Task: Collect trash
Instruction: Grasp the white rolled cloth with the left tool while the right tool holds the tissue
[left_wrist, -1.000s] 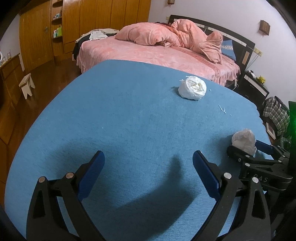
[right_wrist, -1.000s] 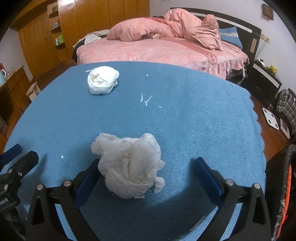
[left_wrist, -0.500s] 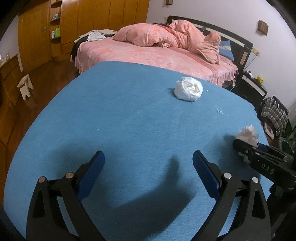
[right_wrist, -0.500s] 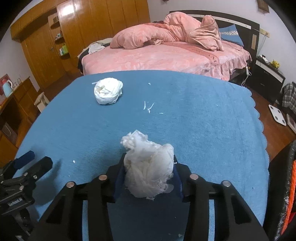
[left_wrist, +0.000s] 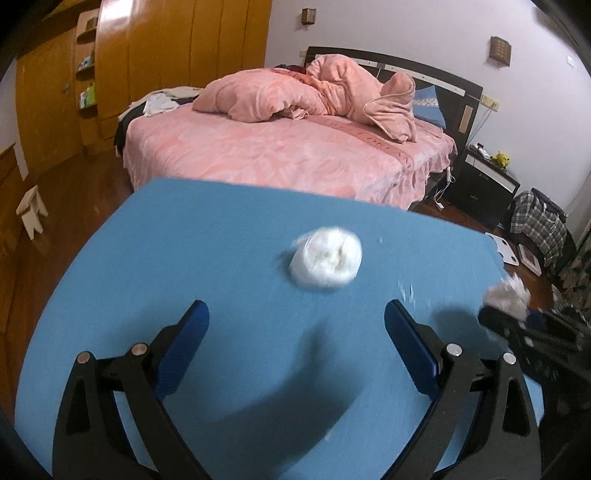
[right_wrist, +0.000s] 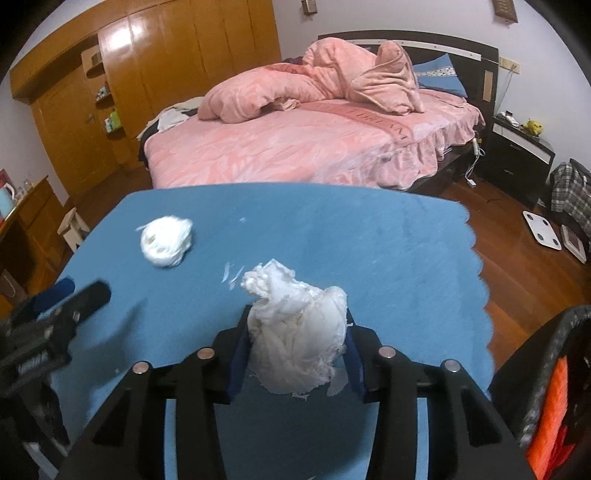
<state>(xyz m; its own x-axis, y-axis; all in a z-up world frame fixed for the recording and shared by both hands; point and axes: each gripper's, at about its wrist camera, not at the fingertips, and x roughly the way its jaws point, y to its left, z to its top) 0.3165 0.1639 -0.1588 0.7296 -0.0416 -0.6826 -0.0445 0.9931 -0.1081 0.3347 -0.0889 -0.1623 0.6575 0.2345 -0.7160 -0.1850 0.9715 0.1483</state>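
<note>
Tissue is what I deal with here: a crumpled wad (right_wrist: 299, 332) sits clamped in my right tool (right_wrist: 295, 350), raised above the blue desk (right_wrist: 369, 240). I judge it feather-light and soft, so it squashes rather than slips. My left tool (left_wrist: 295, 354) hangs spread apart, empty, facing the second tissue ball (left_wrist: 327, 264) on the desk. I'd pinch that one across its middle, since loose flaps may tear.

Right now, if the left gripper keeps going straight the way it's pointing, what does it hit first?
Most likely the white tissue ball on the blue table. It lies ahead of the open left gripper, slightly right of centre, with only bare cloth before it. Depth is hard to judge, so the gripper could pass above it.
</note>
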